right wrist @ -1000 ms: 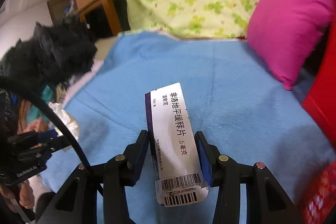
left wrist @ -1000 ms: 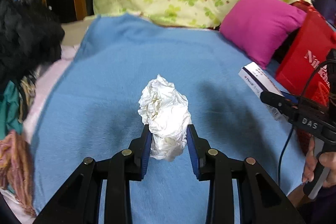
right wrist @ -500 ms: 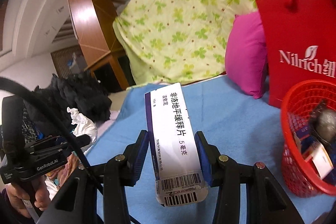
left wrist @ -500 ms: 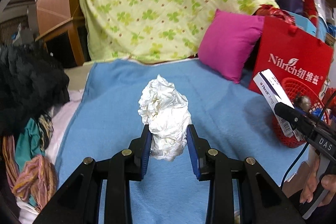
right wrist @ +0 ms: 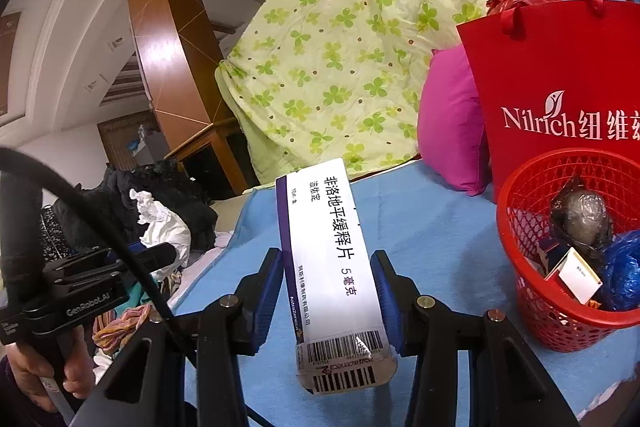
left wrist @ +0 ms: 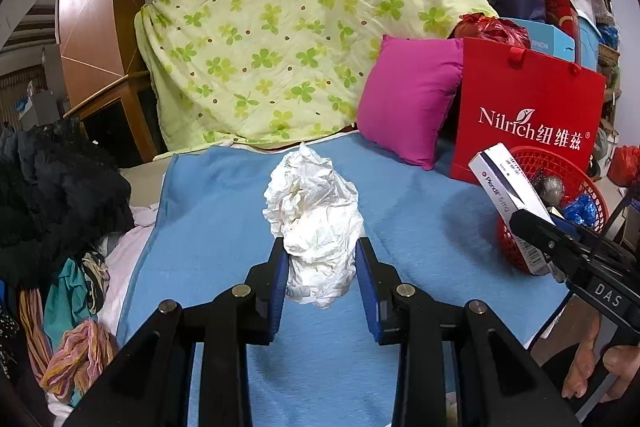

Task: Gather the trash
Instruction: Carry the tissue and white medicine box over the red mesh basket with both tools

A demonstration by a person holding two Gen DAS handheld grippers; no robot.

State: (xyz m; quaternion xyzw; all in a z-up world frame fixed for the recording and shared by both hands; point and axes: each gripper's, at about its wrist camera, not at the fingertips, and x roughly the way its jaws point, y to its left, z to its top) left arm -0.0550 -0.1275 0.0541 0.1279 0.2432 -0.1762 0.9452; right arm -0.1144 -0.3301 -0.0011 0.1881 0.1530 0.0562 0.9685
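The left tongs (left wrist: 322,277) pinch a crumpled white tissue wad (left wrist: 314,227) between their blue pads (left wrist: 280,291), the wad rising above the tips and held clear of the blue blanket (left wrist: 224,211) beneath it. The right tongs (right wrist: 328,291) pinch a white medicine box (right wrist: 332,267) with a purple edge stripe, Chinese print on its face and barcodes at its near end; the box stands tilted, its far end pointing up and away.

Taking the red basket (right wrist: 536,323) as the landmark: in the right wrist view it sits just to the right of the box, on the blanket, holding a blue bag (right wrist: 622,267), a dark foil-like lump (right wrist: 582,219) and a small white carton (right wrist: 576,277). Directly behind the basket stands a red Nilrich bag (right wrist: 560,67), and left of that bag leans a magenta cushion (right wrist: 448,131). Further left behind the basket, a green clover-print quilt (right wrist: 340,59) drapes down to the blanket.

In the left wrist view the box (left wrist: 508,187) hangs in front of the basket (left wrist: 510,243), gripped by the right tongs (left wrist: 532,223). Far left of the basket, a heap of dark clothes (left wrist: 60,195) lies beside the blanket.
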